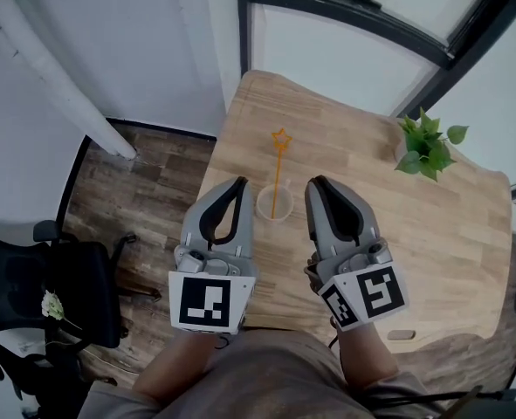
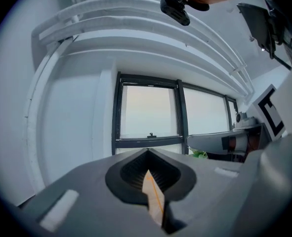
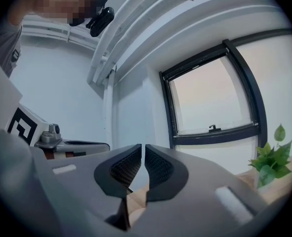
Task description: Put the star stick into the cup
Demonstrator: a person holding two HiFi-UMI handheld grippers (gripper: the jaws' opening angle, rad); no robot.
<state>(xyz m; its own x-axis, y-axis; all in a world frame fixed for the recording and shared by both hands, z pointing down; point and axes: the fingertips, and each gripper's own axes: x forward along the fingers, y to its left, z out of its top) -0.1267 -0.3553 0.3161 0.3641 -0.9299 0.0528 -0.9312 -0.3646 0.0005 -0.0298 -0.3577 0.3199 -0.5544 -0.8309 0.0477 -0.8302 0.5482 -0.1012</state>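
Note:
A white cup [image 1: 274, 205] stands on the wooden table [image 1: 354, 147], and the orange star stick [image 1: 277, 175] rests in it. The stick leans away from me, with its star [image 1: 280, 138] over the table beyond the rim. My left gripper [image 1: 238, 182] hovers just left of the cup with its jaws closed and nothing between them. To the cup's right, my right gripper [image 1: 317, 182] is also shut and empty. In the left gripper view the pads [image 2: 136, 171] meet at the tip. In the right gripper view only a thin slit parts the pads [image 3: 158, 168].
A small green plant [image 1: 428, 147] stands at the table's far right corner. A black office chair [image 1: 57, 295] sits on the wood floor to the left. A dark window frame [image 1: 354, 16] runs behind the table. A small flat object [image 1: 402, 334] lies near the front edge.

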